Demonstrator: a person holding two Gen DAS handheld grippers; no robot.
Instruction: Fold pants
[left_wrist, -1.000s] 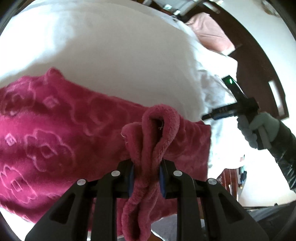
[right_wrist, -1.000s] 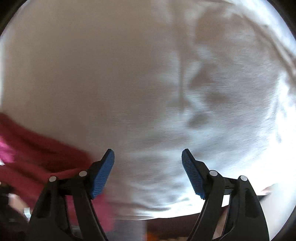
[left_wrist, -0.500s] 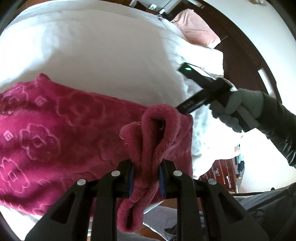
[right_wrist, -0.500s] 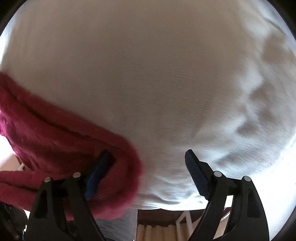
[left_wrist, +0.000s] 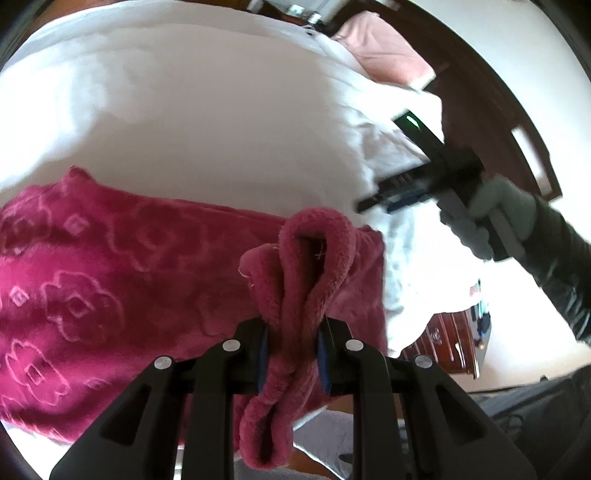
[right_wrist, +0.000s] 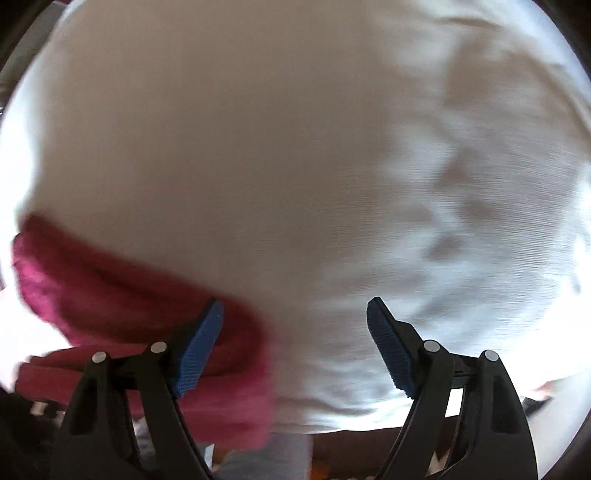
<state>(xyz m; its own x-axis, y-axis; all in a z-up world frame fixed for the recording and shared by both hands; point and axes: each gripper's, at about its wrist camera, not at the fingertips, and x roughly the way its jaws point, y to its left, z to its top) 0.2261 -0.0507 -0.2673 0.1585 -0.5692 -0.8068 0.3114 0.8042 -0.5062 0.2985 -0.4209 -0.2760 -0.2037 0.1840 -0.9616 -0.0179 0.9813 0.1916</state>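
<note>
- Left tool (left_wrist: 291, 354) clamped tight on a bunched fold of the crimson fleece pants (left_wrist: 110, 288), hem looping up between its jaws
- Pants spread flat across the white bed sheet (left_wrist: 207, 122), near the bed's edge
- Right tool (right_wrist: 295, 343) gaping wide, gripping nothing, its left pad (right_wrist: 199, 350) over the pants' edge
- Pink pillow (left_wrist: 384, 55) far back

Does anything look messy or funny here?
A bit. The pink pants lie mostly flat on the white bed, but one end is scrunched into a lumpy loop pinched in the left gripper. The right gripper is open, holding nothing. Nothing looks torn or spilled.
</note>
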